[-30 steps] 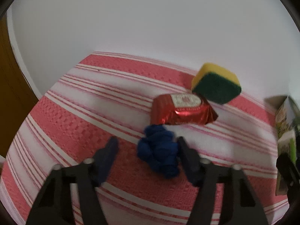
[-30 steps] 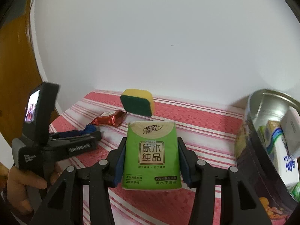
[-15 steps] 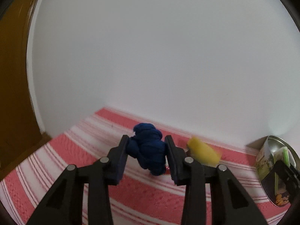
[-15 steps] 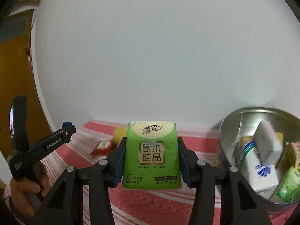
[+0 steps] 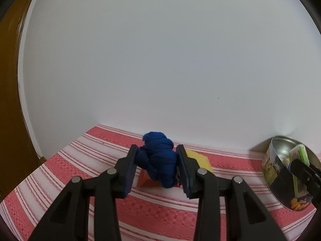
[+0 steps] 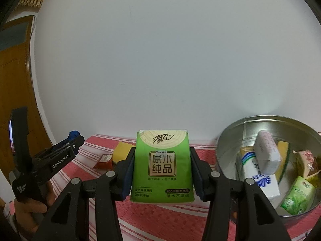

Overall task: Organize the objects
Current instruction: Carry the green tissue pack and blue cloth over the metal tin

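My left gripper (image 5: pixel 157 160) is shut on a dark blue bundle of yarn (image 5: pixel 158 158) and holds it above the red-and-white striped cloth (image 5: pixel 80 166). It also shows at the left of the right wrist view (image 6: pixel 76 138). My right gripper (image 6: pixel 161 168) is shut on a green tissue pack (image 6: pixel 162 164), held upright just left of the round metal tin (image 6: pixel 230 140). The tin also shows at the right of the left wrist view (image 5: pixel 269 166). A yellow sponge (image 6: pixel 121 149) and a red snack packet (image 6: pixel 104 159) lie on the cloth behind the grippers.
The tin holds several packs and boxes, among them a white box (image 6: pixel 266 154) and a green pack (image 6: pixel 297 196). A white wall (image 6: pixel 160 60) rises right behind the table. A brown wooden door (image 6: pixel 14 80) stands at the left.
My left gripper closed on the blue yarn and lifted it off the cloth. My right gripper carried the tissue pack rightward, and the tin now fills more of its view.
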`<state>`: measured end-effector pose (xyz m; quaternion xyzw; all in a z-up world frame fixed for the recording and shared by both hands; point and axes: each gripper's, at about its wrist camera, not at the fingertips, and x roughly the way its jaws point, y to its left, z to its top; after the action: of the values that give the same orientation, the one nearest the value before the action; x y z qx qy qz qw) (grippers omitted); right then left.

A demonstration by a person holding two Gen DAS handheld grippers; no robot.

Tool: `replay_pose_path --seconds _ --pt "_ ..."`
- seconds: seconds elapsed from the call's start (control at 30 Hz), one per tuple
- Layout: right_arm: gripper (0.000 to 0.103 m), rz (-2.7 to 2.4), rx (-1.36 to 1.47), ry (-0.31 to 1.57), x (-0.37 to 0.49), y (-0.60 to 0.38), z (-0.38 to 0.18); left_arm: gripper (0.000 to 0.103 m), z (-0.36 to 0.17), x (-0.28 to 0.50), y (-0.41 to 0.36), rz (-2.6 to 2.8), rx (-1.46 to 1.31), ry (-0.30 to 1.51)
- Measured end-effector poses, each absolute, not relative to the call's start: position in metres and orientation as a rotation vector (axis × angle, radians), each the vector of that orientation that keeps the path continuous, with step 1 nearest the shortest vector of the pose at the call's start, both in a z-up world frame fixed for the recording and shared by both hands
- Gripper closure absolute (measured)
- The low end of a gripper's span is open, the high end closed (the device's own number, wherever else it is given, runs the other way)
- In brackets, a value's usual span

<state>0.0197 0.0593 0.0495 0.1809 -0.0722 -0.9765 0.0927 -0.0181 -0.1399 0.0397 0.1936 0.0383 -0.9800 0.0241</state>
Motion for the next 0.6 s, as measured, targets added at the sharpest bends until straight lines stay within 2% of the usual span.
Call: replay_pose_path --seconds 0.43,0.6 --pt "0.051 -2.922 0.513 -0.145 0.055 0.069 0.063 0.065 0.038 -0.007 -0.090 -3.042 0.635 -0.041" --pt "0.051 -2.938 0.499 -0.143 0.072 0.083 0.070 0.065 0.042 0.005 -0.071 -3.063 0.625 -0.048"
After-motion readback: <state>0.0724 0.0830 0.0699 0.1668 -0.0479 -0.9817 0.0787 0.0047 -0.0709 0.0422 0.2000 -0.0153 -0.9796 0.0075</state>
